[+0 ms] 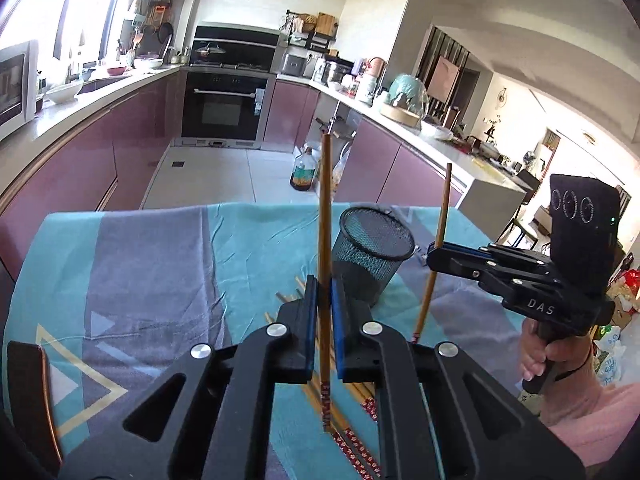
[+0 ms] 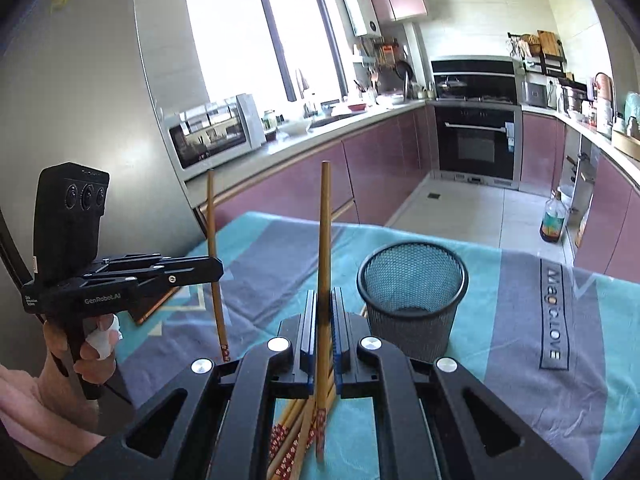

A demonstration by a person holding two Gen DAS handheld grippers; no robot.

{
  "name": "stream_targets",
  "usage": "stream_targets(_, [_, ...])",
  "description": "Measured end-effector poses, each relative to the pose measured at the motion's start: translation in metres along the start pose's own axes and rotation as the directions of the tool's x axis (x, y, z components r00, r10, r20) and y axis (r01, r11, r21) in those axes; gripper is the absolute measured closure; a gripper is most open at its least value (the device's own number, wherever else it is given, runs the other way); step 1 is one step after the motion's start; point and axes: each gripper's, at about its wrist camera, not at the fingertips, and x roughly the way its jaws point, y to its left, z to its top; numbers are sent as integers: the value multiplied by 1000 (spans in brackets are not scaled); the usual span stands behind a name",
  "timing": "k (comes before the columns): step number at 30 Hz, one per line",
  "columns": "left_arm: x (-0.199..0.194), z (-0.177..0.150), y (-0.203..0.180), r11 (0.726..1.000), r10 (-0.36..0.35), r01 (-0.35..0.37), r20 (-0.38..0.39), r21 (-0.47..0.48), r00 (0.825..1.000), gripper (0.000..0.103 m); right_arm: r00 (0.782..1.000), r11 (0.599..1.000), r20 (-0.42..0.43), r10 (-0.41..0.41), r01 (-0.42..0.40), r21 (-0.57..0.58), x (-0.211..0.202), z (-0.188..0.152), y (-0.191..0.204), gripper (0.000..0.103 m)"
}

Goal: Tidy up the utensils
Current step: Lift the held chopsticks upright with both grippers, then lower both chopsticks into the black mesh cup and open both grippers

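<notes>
Each hand carries a tool, and each tool is clamped on a single wooden chopstick held nearly upright above the worktop. In the left wrist view the left tool (image 1: pixel 324 312) has its blue-padded jaws pressed together on the left chopstick (image 1: pixel 325 240), which rises toward twelve o'clock, with its red-patterned end hanging below the jaws toward six. At about three o'clock in the same view the right tool (image 1: pixel 434 254) is seen from the side, gripped by the person's right hand (image 1: pixel 538 356), and the right chopstick (image 1: pixel 436 248) pinched in it leans slightly, top toward one o'clock. In the right wrist view the right tool is at the bottom centre, its pads closed on the stick, while the left tool stands at nine o'clock, held by the left hand (image 2: pixel 86 344), which has a white wrap on a finger. The black mesh cup (image 2: pixel 414 292) stands upright on the worktop, at about one o'clock from the right tool and just beyond it; nothing can be made out inside it. The remaining chopsticks (image 2: pixel 296 432) lie in a loose bundle on the worktop under the tools, beside the cup's base at its seven o'clock side. The worktop is covered by a teal and grey cloth (image 2: pixel 520 360) with printed lettering. A brown bottle (image 2: pixel 554 220) stands on the kitchen floor beyond the worktop's far edge.
</notes>
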Motion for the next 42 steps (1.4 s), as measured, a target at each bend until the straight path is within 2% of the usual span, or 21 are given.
stream_targets(7, [-38, 43, -18, 998, -62, 63, 129, -1, 990, 96, 997, 1000, 83, 1, 1, -18, -15, 30, -3, 98])
stream_targets(10, [-45, 62, -25, 998, -64, 65, 167, 2, 984, 96, 994, 1000, 111, 2, 1, -26, -21, 45, -5, 98])
stream_targets(15, [-42, 97, -42, 997, -82, 81, 212, 13, 974, 96, 987, 999, 158, -19, 26, -41, -32, 66, -10, 98])
stream_targets(21, [-25, 128, -66, 997, -69, 63, 242, 36, 968, 96, 978, 997, 198, -59, 67, -32, -35, 85, -24, 98])
stream_targets(27, [10, 144, -74, 998, -65, 59, 226, 34, 972, 96, 973, 995, 210, -97, 100, -3, -31, 87, -40, 98])
stream_targets(33, [59, 137, -78, 998, -45, 38, 151, 48, 987, 96, 971, 994, 214, -110, 106, 30, -21, 88, -54, 97])
stream_targets(39, [112, 130, -66, 999, -23, 19, 87, 49, 996, 96, 967, 992, 221, -129, 123, 41, -14, 90, -58, 98])
stream_targets(42, [129, 127, -57, 999, -22, 19, 57, 47, 998, 96, 974, 991, 183, -133, 127, 45, -3, 88, -62, 98])
